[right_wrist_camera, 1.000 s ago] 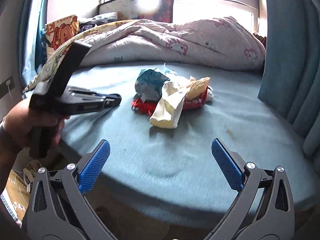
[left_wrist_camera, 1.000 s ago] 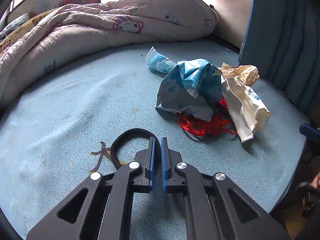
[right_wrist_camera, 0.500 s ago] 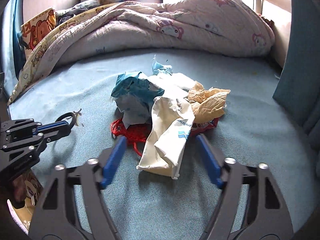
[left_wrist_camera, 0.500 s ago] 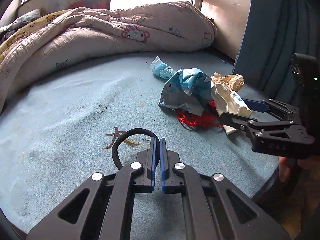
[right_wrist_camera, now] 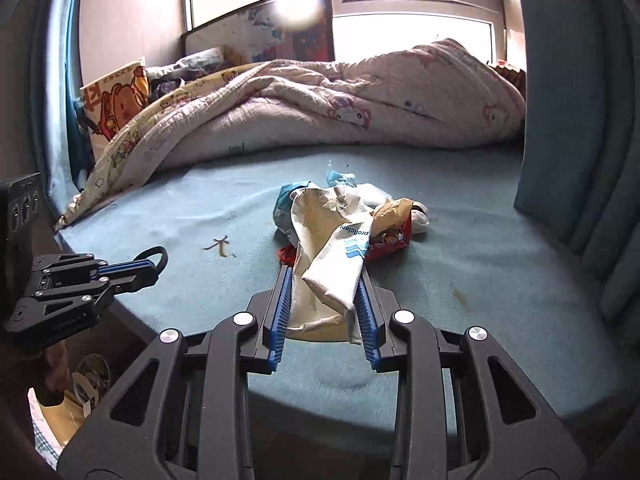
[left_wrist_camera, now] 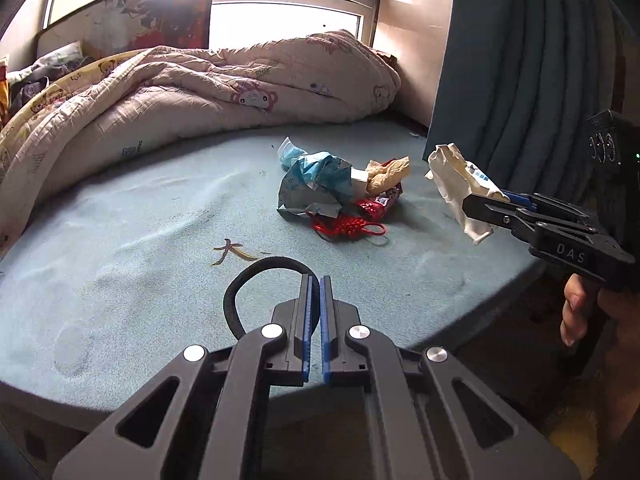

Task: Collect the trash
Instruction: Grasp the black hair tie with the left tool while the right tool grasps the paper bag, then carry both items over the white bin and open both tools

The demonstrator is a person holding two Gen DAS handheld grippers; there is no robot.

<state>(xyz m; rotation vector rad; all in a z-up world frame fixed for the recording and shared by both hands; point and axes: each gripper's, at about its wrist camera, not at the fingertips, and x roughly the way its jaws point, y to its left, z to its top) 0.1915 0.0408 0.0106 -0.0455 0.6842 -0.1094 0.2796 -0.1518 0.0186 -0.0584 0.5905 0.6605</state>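
Observation:
My right gripper (right_wrist_camera: 325,280) is shut on a crumpled cream paper bag (right_wrist_camera: 332,256) with blue print and holds it lifted off the bed; both show at the right in the left wrist view (left_wrist_camera: 486,204), the bag (left_wrist_camera: 456,184) hanging in the air. The trash pile stays on the blue bed sheet (left_wrist_camera: 120,240): a crumpled blue wrapper (left_wrist_camera: 316,184), tan paper (left_wrist_camera: 388,174), a red snack packet (left_wrist_camera: 378,206) and a red knotted cord (left_wrist_camera: 348,226). My left gripper (left_wrist_camera: 315,280) is shut on a black loop strap (left_wrist_camera: 256,276) near the bed's front edge.
A rumpled pink quilt (left_wrist_camera: 200,92) fills the back of the bed. Dark blue curtains (left_wrist_camera: 520,60) hang at the right. A cartoon pillow (right_wrist_camera: 116,100) sits at the far left. A container with scraps (right_wrist_camera: 68,400) stands on the floor below the left gripper.
My right gripper closed on the cream paper bag and lifted it back off the pile. The left gripper drew back slightly toward the bed's edge, still shut on the strap.

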